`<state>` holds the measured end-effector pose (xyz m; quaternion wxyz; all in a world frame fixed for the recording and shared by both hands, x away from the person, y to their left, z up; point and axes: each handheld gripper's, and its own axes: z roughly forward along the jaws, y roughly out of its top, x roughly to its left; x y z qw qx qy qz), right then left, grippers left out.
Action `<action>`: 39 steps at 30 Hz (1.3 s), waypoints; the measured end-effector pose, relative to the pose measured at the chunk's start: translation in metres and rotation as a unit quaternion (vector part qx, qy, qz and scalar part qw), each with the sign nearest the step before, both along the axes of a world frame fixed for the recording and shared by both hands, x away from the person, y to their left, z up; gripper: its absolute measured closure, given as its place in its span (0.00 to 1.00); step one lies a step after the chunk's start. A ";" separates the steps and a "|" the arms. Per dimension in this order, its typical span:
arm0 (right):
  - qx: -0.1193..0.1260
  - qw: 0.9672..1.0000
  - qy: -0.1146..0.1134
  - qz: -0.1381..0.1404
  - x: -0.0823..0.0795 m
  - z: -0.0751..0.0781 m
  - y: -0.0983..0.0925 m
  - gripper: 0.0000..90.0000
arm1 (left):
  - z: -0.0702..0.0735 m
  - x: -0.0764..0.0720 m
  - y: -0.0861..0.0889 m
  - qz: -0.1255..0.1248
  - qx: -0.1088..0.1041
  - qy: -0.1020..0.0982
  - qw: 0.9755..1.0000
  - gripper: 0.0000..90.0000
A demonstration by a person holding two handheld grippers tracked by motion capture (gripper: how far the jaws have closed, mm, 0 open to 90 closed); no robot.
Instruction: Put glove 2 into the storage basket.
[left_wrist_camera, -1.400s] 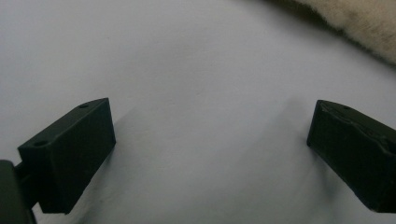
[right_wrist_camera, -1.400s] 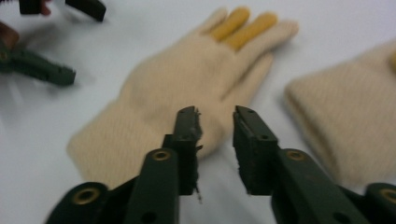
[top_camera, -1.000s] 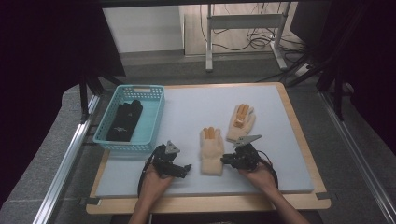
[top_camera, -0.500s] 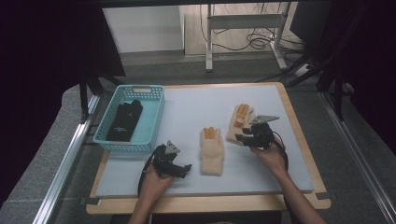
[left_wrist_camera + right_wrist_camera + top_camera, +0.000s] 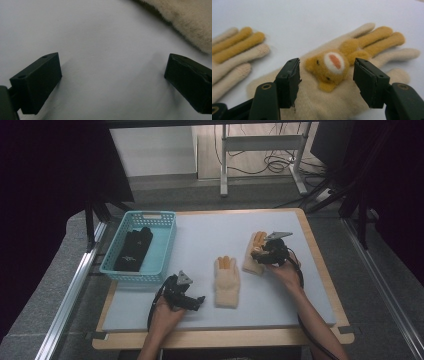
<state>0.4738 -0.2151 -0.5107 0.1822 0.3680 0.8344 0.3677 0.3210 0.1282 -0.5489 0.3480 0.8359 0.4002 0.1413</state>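
Turquoise plastic basket (image 5: pixel 165 236) at left of frame, black glove (image 5: pixel 132 250) inside. Left gripper (image 5: pixel 196 301) lower centre, jaws wide, nothing between. Plain cream knit glove (image 5: pixel 226 281) just right of it. Right gripper (image 5: pixel 258 254) over cream bear-faced glove (image 5: pixel 332 82) at centre right; jaws just opening, astride the bear, not pressing.

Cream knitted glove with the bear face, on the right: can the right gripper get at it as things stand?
Probably yes. The right gripper hangs just above the cream knitted glove with the bear face, its fingers apart on either side of the bear, nothing between.
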 end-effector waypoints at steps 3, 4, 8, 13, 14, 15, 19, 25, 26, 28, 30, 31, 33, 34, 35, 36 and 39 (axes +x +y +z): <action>-0.009 1.000 0.000 -0.002 0.003 -0.006 0.004 0.42 | 0.000 0.000 0.000 0.000 0.000 0.000 1.000 0.01; -0.010 1.000 -0.002 -0.002 0.004 -0.008 0.004 0.42 | 0.000 0.000 0.000 0.000 0.000 0.000 1.000 0.01; -0.010 1.000 0.005 -0.010 0.007 -0.014 0.007 0.52 | 0.000 0.000 0.000 0.000 0.000 0.000 1.000 0.01; -0.017 0.999 0.013 -0.025 0.006 -0.010 0.009 0.65 | 0.000 0.000 0.000 0.000 0.000 0.000 1.000 0.01; -0.020 0.999 0.011 -0.023 0.005 -0.009 0.009 0.65 | 0.000 0.000 0.000 0.001 -0.001 0.001 1.000 0.01; -0.018 1.000 0.009 -0.021 0.004 -0.007 0.009 0.65 | 0.000 0.000 0.000 0.000 0.000 0.000 1.000 0.01; 0.002 1.000 0.005 -0.011 -0.005 0.002 0.005 0.65 | 0.000 0.000 0.000 0.000 0.000 0.000 1.000 0.01; 0.013 1.000 -0.005 0.028 -0.028 0.023 0.009 0.65 | 0.000 0.000 0.000 0.000 0.000 0.000 1.000 0.01; 0.013 0.999 -0.007 0.034 -0.033 0.026 0.010 0.65 | 0.000 0.000 0.000 0.000 0.000 0.000 1.000 0.01; 0.013 0.999 -0.010 0.046 -0.040 0.033 0.012 0.65 | 0.000 0.000 0.000 0.001 -0.001 0.001 1.000 0.01; 0.022 0.998 -0.012 0.060 -0.049 0.040 0.014 0.65 | 0.000 0.000 0.000 0.000 0.000 0.000 1.000 0.01; 0.023 0.997 -0.013 0.068 -0.055 0.044 0.016 0.65 | 0.000 0.000 0.000 0.000 0.000 0.000 1.000 0.01; 0.026 0.996 -0.015 0.083 -0.064 0.051 0.019 0.65 | 0.000 0.000 0.000 0.000 0.000 0.000 1.000 0.01; 0.029 0.995 -0.016 0.092 -0.069 0.055 0.021 0.65 | 0.000 0.000 0.000 -0.001 0.001 -0.001 1.000 0.01; 0.032 0.994 -0.015 0.101 -0.073 0.057 0.023 0.65 | 0.000 0.000 0.000 0.001 -0.001 -0.001 1.000 0.01; 0.034 0.994 -0.013 0.105 -0.076 0.059 0.025 0.65 | 0.000 0.000 0.000 0.001 -0.001 -0.001 1.000 0.01; 0.042 0.990 -0.008 0.132 -0.087 0.066 0.034 0.65 | 0.000 0.000 0.000 0.001 0.000 0.000 1.000 0.01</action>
